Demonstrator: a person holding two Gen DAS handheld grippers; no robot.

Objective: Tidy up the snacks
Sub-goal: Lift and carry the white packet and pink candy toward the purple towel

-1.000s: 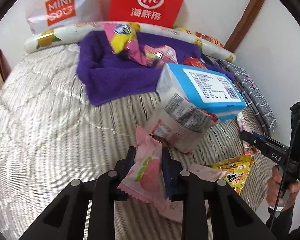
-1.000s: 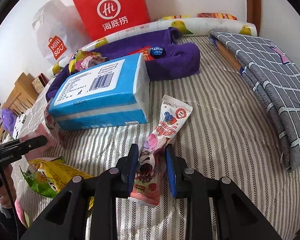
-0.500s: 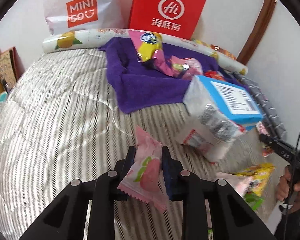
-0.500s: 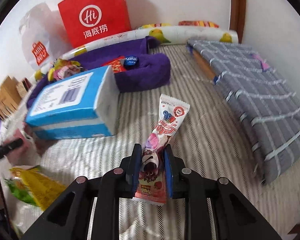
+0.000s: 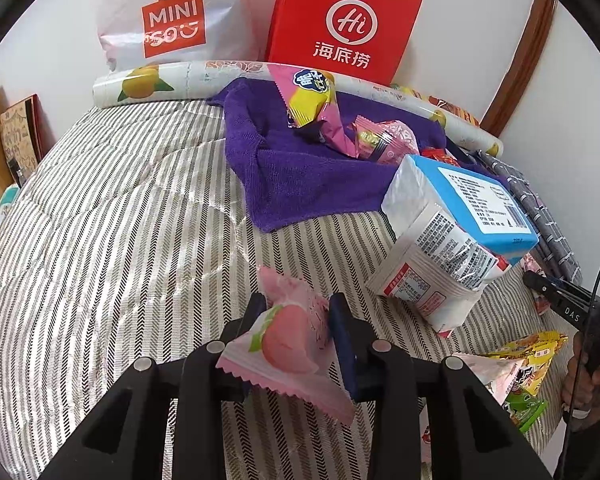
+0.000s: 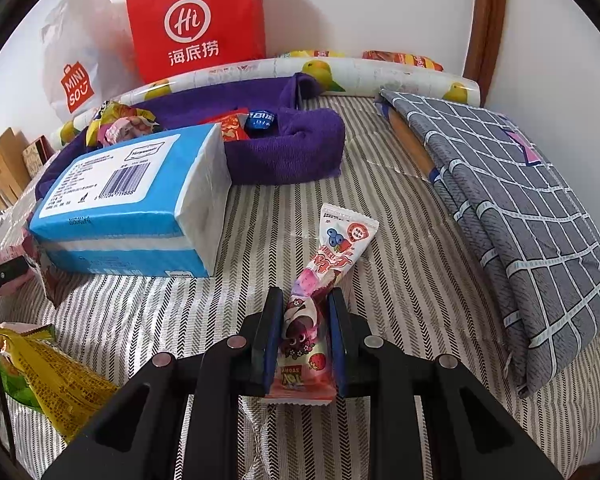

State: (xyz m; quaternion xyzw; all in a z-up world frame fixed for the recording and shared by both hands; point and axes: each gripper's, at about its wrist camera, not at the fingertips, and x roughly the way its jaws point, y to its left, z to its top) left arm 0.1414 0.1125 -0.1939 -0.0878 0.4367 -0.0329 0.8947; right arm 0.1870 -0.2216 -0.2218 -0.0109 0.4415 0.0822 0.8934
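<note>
The left gripper pinches a pink peach-print snack packet between its fingers, holding it above the striped bed. The packet's crimped lower edge sticks out below the fingers toward the camera.

The right gripper clamps the lower end of a long pink stick-shaped snack printed with berries. The snack's upper end points away toward the head of the bed, and its far tip seems to lie on or just above the striped cover; which of the two cannot be told.

Toward the head of the bed lies a crumpled purple towel with several snacks on it, among them a pink-and-yellow packet and a small round pink one. Just beside the towel sits a blue-and-white tissue pack, and a white bag with printed text leans against it. A yellow snack bag lies near the foot-side edge of the bed. A folded grey checked cloth lies along the other side edge. Against the wall behind the bed stand a red paper bag and a white shopping bag, with a fruit-print roll lying in front of them.
</note>
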